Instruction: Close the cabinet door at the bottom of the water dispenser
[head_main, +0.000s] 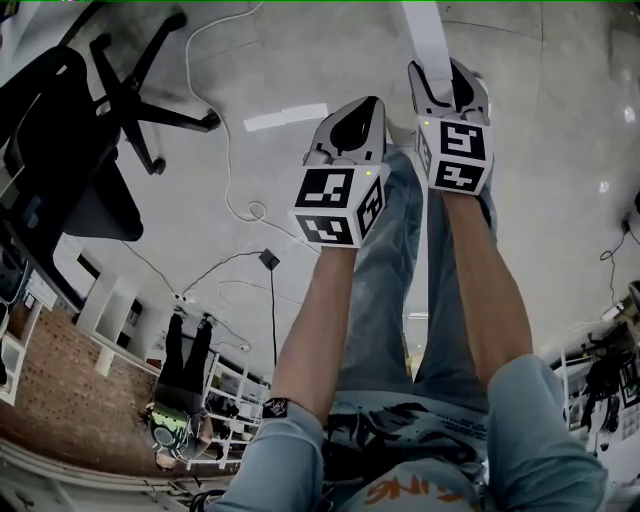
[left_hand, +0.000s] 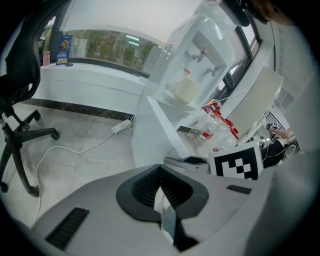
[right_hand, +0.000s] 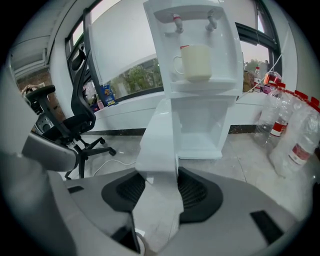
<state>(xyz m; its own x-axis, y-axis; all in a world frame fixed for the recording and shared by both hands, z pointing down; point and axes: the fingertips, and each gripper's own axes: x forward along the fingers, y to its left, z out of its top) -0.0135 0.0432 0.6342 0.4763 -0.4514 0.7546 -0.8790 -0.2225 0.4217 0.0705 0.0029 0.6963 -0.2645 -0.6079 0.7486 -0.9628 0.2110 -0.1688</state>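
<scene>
The white water dispenser (right_hand: 200, 100) stands ahead with a cream mug (right_hand: 196, 62) under its taps. Its bottom cabinet (right_hand: 202, 137) is open, and the white cabinet door (right_hand: 157, 145) swings out towards me. My right gripper (right_hand: 162, 187) is shut on the door's free edge, which fills the gap between both dark pads. The head view shows the same grip, right gripper (head_main: 450, 85) on the door (head_main: 425, 40). My left gripper (head_main: 345, 125) hangs just to its left, shut and holding nothing. The left gripper view has its jaws (left_hand: 161, 185) short of the door (left_hand: 160, 130).
A black office chair (head_main: 80, 120) stands to the left, with a white cable (head_main: 230, 150) and power strip (left_hand: 122, 126) on the floor. Several plastic bottles (right_hand: 287, 130) lie right of the dispenser. The person's legs (head_main: 400, 300) are below the grippers.
</scene>
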